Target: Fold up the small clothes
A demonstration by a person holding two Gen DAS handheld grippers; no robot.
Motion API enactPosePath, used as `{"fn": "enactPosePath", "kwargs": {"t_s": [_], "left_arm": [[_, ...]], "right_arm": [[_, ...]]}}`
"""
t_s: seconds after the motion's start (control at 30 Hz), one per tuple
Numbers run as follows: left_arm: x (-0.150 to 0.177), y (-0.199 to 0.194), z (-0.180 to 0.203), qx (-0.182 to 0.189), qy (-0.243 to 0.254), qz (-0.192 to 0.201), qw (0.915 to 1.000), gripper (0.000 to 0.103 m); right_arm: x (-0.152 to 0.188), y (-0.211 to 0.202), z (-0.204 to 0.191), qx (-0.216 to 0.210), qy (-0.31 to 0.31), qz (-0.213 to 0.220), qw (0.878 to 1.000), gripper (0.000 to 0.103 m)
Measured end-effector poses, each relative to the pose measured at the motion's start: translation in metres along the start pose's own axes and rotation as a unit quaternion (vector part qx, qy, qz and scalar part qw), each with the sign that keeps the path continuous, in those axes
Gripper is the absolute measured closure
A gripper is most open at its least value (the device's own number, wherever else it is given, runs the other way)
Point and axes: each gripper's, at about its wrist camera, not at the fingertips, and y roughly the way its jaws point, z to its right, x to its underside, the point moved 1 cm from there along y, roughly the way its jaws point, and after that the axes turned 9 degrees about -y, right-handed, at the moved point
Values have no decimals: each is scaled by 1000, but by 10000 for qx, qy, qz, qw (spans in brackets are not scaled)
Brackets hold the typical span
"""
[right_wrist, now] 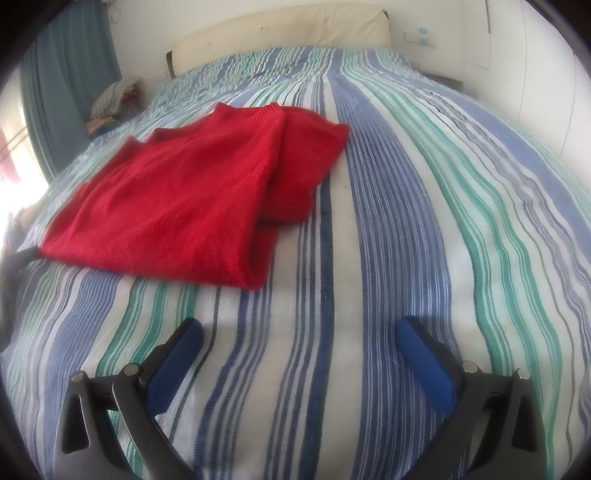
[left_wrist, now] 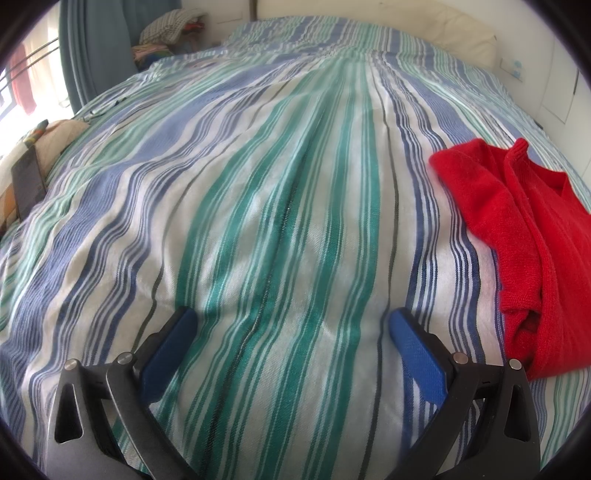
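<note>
A red knitted sweater (right_wrist: 177, 199) lies folded on the striped bedspread (right_wrist: 388, 221), left of centre in the right wrist view. It also shows at the right edge of the left wrist view (left_wrist: 532, 236). My left gripper (left_wrist: 291, 325) is open and empty, low over the bedspread (left_wrist: 258, 184), to the left of the sweater. My right gripper (right_wrist: 299, 336) is open and empty, in front of and to the right of the sweater. A dark part, perhaps the other gripper, touches the sweater's left corner (right_wrist: 18, 258).
A cream headboard (right_wrist: 280, 33) runs along the far end of the bed. A pile of clothes (left_wrist: 170, 29) sits at the far left by a blue curtain (left_wrist: 92, 48). A dark flat object (left_wrist: 27, 181) lies at the bed's left edge. White wall panels (right_wrist: 535, 74) stand at right.
</note>
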Motion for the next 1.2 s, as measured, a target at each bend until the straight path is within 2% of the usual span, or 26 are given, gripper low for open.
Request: {"fn": "enactPosePath", "kwargs": {"t_s": [0.5,0.77,0.83,0.87,0.93,0.97,1.07,1.13,1.2], "left_arm": [[1,0,0,-28,4,23,10000,0],[1,-1,3,-71,-12,38,10000,0],[0,-1,3,-87,-72,-80,9999,0],[-3,-2,3,-116,-86,-268,9995,0],[-7,-11,5,-64,-164,-616,9979,2],[-7,-22,6,37,-228,-638,9977,2],[5,-70,18,667,-240,-360,9968,2],[18,-105,31,924,-158,-107,9955,1],[35,-129,44,1189,-170,-3,9928,1]], "right_arm": [[2,-3,-1,-33,14,55,10000,0],[5,-9,4,-265,145,203,9993,0],[4,-14,9,-476,251,253,9982,0],[3,-20,13,-637,341,292,9970,0],[-4,-34,25,-1059,646,476,9911,1],[-8,-42,33,-1251,800,610,9870,1],[-33,-49,53,-1773,1106,838,9743,1],[-54,-36,63,-2058,1308,735,9670,1],[-74,-11,66,-2270,1495,457,9613,1]]}}
